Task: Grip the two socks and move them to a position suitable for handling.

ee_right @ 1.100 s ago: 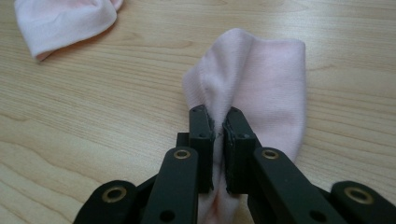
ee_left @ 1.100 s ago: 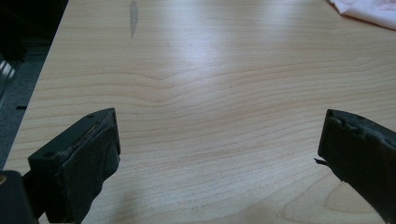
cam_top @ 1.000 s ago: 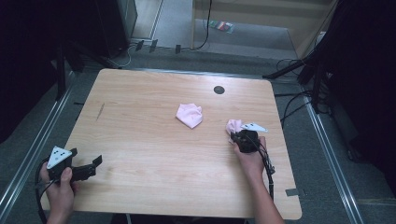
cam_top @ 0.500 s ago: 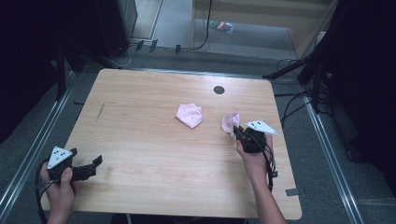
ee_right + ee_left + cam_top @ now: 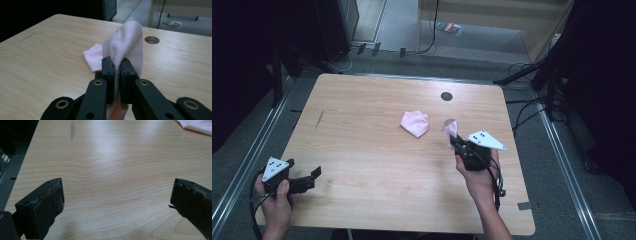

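My right gripper (image 5: pixel 455 142) (image 5: pixel 117 65) is shut on a pink cloth (image 5: pixel 449 128) (image 5: pixel 126 42), which hangs lifted off the table between its jaws. A second pink cloth (image 5: pixel 415 123) (image 5: pixel 93 58) lies folded on the wooden table (image 5: pixel 372 150), a little left of the held one; its corner (image 5: pixel 197 125) shows at the top right of the left gripper view. My left gripper (image 5: pixel 312 176) (image 5: pixel 117 202) rests near the table's front left corner, open, with bare wood between its jaws.
A round cable hole (image 5: pixel 446 96) (image 5: pixel 152 39) sits in the table near its far edge. Cables (image 5: pixel 532 107) and dark stands lie on the floor to the right. A long dark mark (image 5: pixel 319 119) (image 5: pixel 72 129) crosses the wood at the left.
My right gripper has risen and moved left toward the folded cloth, lifting its pink cloth off the table. The left gripper has stayed put.
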Demonstrator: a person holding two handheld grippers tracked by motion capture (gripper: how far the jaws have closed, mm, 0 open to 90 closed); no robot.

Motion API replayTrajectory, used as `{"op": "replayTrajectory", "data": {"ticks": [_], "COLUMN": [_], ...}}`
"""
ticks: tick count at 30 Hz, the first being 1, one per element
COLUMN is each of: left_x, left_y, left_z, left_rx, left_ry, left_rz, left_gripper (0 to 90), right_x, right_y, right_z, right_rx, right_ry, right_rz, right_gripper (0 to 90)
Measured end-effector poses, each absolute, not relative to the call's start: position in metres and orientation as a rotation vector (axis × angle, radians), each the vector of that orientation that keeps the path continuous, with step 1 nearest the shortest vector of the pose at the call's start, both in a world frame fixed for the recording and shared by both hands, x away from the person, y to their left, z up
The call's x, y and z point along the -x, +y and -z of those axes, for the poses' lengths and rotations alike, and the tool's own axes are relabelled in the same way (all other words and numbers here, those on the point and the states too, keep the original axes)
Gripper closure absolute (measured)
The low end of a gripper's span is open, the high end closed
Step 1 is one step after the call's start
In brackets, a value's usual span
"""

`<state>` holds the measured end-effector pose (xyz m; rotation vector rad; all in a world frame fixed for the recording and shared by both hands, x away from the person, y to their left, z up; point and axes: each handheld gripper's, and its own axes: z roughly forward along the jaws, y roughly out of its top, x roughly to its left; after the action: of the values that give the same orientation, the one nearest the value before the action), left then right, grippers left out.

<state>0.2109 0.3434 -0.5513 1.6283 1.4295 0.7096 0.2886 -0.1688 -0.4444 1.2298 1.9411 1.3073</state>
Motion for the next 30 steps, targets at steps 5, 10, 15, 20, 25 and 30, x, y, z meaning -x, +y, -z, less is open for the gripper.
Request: {"op": "replayTrajectory", "data": {"ticks": [5, 10, 15, 20, 25, 30], "left_x": [-0.209, -0.207, -0.203, -0.201, -0.200, -0.202], "left_y": [0.344, 0.342, 0.337, 0.324, 0.303, 0.288], "left_z": [0.551, 0.550, 0.544, 0.539, 0.532, 0.532], "left_rx": [-1.611, -1.621, -1.608, -1.612, -1.609, -1.643], "left_ry": [1.425, 1.414, 1.377, 1.335, 1.278, 1.237], "left_rz": [-0.711, -0.745, -0.796, -0.806, -0.752, -0.734], "left_gripper": [0.0, 0.0, 0.0, 0.0, 0.0, 0.0], "right_x": [-0.272, -0.259, -0.246, -0.228, -0.219, -0.217], "right_y": [-0.149, -0.127, -0.103, -0.075, -0.056, -0.049], "right_z": [0.437, 0.435, 0.440, 0.448, 0.457, 0.474], "right_rx": [-1.179, -1.145, -1.096, -1.053, -1.057, -1.079], "right_ry": [1.979, 2.030, 2.092, 2.161, 2.238, 2.281], "right_rz": [-1.335, -1.377, -1.387, -1.408, -1.478, -1.547], "right_gripper": [85.2, 85.1, 85.1, 85.0, 85.0, 84.8]}}
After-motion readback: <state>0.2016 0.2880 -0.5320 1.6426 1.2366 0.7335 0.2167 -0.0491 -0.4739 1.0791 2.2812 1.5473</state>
